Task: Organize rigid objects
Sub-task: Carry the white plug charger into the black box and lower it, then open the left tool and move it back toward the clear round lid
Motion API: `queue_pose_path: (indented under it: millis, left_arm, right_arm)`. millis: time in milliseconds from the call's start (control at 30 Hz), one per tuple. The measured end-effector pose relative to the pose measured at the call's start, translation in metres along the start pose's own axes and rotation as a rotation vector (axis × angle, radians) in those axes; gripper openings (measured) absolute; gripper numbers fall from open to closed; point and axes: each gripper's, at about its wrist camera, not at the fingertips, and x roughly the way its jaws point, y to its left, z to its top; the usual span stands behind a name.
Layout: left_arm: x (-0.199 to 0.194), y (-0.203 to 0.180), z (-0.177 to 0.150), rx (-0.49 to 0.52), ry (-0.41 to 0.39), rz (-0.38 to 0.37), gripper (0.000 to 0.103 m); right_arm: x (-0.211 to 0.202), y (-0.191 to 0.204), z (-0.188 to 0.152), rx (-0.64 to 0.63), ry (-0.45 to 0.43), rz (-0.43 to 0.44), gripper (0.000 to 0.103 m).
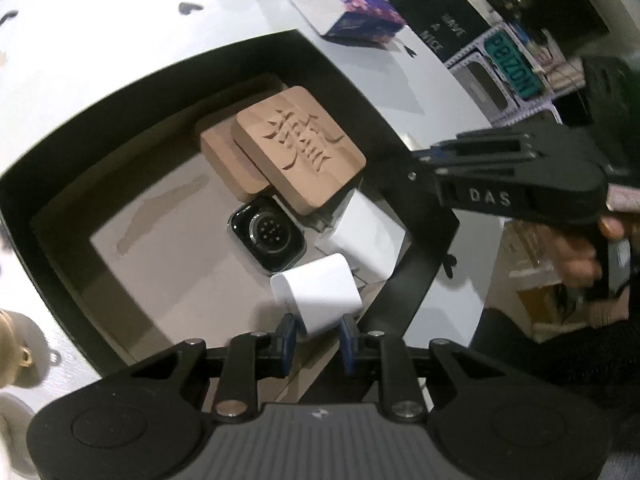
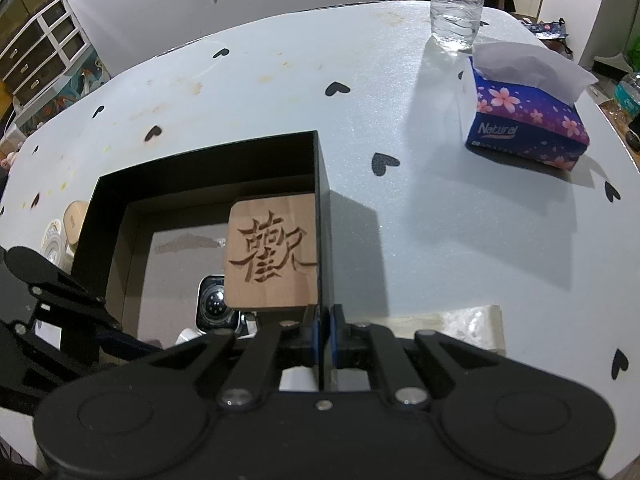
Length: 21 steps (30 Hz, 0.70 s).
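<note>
An open black box (image 1: 132, 92) holds two stacked wooden coasters (image 1: 300, 148) with a carved character on the top one. A smartwatch (image 1: 266, 234) lies face down beside them, with a white charger cube (image 1: 368, 236) next to it. My left gripper (image 1: 318, 334) is shut on a second white charger cube (image 1: 316, 296), low inside the box near its front. My right gripper (image 2: 325, 332) is shut on the box's right wall (image 2: 324, 216), one finger on each side. In the left wrist view the right gripper (image 1: 420, 160) reaches in from the right, held by a hand (image 1: 580, 256).
The box stands on a white table (image 2: 280, 92) with black heart marks. A purple tissue box (image 2: 528, 128) and a water bottle (image 2: 456, 4) stand at the far right. A wood-lidded jar (image 2: 74, 216) sits left of the box, and a pale slab (image 2: 460, 328) right of it.
</note>
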Motion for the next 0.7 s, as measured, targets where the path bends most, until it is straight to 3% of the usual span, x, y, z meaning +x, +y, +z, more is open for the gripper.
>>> queue_pose_path:
  millis: [67,200,300,400,433,500,600,700]
  left_arm:
    - [0.001,-0.002,0.001,0.006,0.0,0.009,0.024]
    - [-0.008,-0.009,0.003,0.056,-0.006,0.068,0.036]
    - [-0.017,-0.009,0.003,0.088,-0.013,0.128,0.038]
    - [-0.026,-0.009,0.003,0.096,-0.031,0.142,0.041]
    - [-0.029,-0.01,0.002,0.099,-0.04,0.151,0.044]
    - [-0.035,-0.012,0.0,0.096,-0.053,0.17,0.064]
    - [-0.043,-0.021,-0.005,0.107,-0.068,0.202,0.085]
    - [-0.051,-0.03,-0.012,0.113,-0.093,0.207,0.094]
  right_arm:
    - [0.0,0.0,0.0,0.0,0.0,0.0,0.006]
    - [0.0,0.0,0.0,0.0,0.0,0.002,0.006]
    - [0.001,0.0,0.0,0.0,0.0,0.002,0.006]
    - [0.0,0.0,0.0,0.0,0.0,0.003,0.006]
    - [0.001,0.0,0.0,0.001,0.0,0.003,0.006]
    - [0.0,0.001,0.0,0.0,-0.001,0.003,0.006]
    - [0.0,0.001,0.0,-0.004,-0.001,0.001,0.006]
    - [0.0,0.001,0.0,-0.009,-0.001,0.003,0.006]
